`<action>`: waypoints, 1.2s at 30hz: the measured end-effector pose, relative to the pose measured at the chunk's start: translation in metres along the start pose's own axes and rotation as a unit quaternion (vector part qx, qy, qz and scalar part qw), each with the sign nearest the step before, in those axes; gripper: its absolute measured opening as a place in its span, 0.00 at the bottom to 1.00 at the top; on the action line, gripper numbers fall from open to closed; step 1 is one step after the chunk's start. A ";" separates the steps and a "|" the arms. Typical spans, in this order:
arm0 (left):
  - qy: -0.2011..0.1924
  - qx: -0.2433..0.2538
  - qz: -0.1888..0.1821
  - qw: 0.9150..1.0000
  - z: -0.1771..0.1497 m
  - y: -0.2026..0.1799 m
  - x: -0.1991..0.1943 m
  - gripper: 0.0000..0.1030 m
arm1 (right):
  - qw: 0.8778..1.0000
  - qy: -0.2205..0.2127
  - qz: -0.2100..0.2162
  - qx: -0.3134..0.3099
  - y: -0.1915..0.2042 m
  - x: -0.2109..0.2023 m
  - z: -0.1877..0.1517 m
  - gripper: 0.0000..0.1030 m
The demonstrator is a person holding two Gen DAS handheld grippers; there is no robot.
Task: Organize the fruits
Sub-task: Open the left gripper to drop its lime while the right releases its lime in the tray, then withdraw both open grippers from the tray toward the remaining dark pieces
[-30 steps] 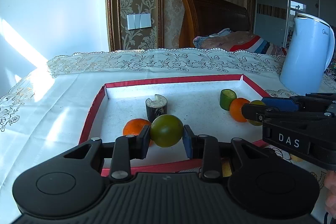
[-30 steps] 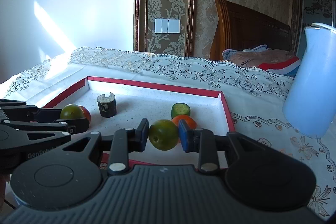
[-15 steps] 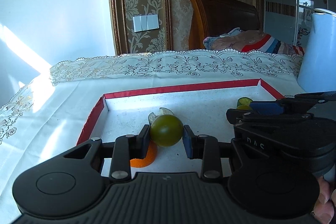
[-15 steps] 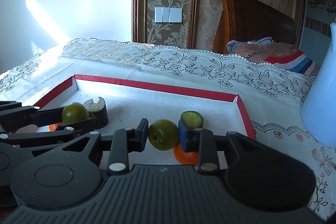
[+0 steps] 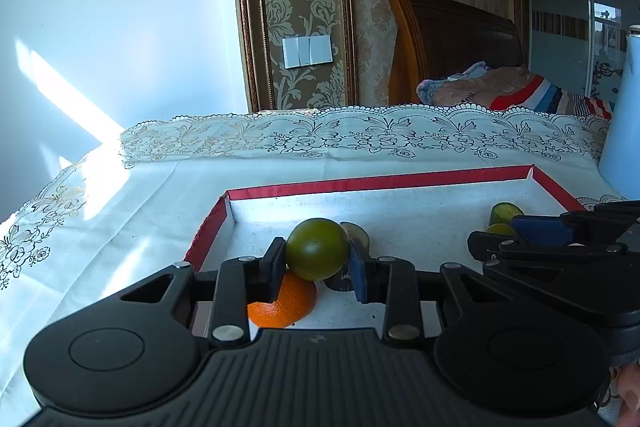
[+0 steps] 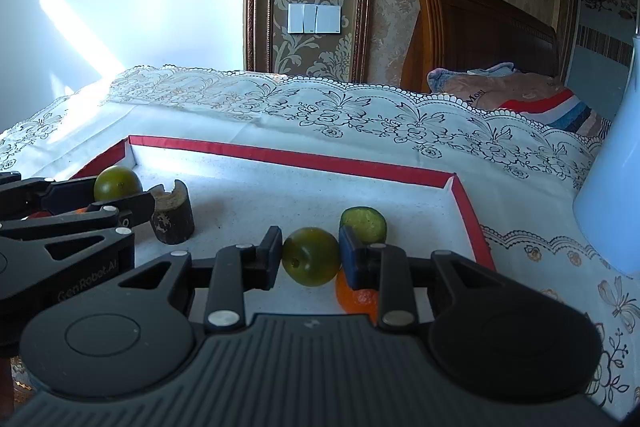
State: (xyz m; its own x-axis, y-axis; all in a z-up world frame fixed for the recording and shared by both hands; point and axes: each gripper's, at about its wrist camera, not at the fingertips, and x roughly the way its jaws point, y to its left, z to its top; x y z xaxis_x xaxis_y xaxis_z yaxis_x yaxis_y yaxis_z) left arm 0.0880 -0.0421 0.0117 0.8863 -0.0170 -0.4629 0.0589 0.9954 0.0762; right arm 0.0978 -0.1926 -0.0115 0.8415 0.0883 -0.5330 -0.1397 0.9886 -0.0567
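Observation:
My left gripper (image 5: 317, 257) is shut on a round green fruit (image 5: 317, 247) over the left part of the red-rimmed tray (image 5: 380, 182). An orange (image 5: 285, 301) lies on the tray just under that fruit, and a dark stump-like piece (image 5: 356, 233) stands behind it. My right gripper (image 6: 310, 258) is shut on a second green fruit (image 6: 311, 256) over the tray's right part. Below it sits another orange (image 6: 358, 299), and a cut green piece (image 6: 363, 223) stands just beyond. In the right wrist view the left gripper (image 6: 116, 193) shows at the left with its fruit.
A pale blue kettle (image 6: 612, 195) stands on the lace tablecloth (image 6: 360, 115) right of the tray. The tray's red rim (image 6: 288, 157) rises around the fruit. A wooden headboard (image 5: 452, 43) and folded bedding lie behind the table. A fingertip (image 5: 630, 391) shows at the lower right.
Both grippers have moved forward over the tray with their green fruits still held. The oranges now lie under the fingers instead of ahead of them.

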 end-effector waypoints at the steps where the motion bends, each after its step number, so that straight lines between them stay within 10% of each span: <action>1: -0.001 0.002 0.001 1.000 0.000 -0.001 0.000 0.31 | 1.000 0.001 0.002 0.002 -0.001 0.000 0.000 0.28; 11: 0.000 -0.011 0.001 1.000 -0.002 0.003 -0.002 0.65 | 1.000 0.000 0.006 0.005 -0.001 -0.001 0.000 0.29; 36: 0.008 -0.074 -0.012 0.997 -0.001 0.028 -0.009 0.68 | 1.000 -0.016 0.016 -0.003 0.002 -0.017 -0.005 0.56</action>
State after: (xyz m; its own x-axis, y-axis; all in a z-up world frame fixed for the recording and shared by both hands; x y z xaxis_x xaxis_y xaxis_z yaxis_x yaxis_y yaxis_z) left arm 0.0807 -0.0141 0.0168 0.8782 -0.0408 -0.4765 0.0111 0.9978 -0.0651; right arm 0.0806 -0.1925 -0.0064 0.8523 0.1246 -0.5081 -0.1704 0.9844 -0.0444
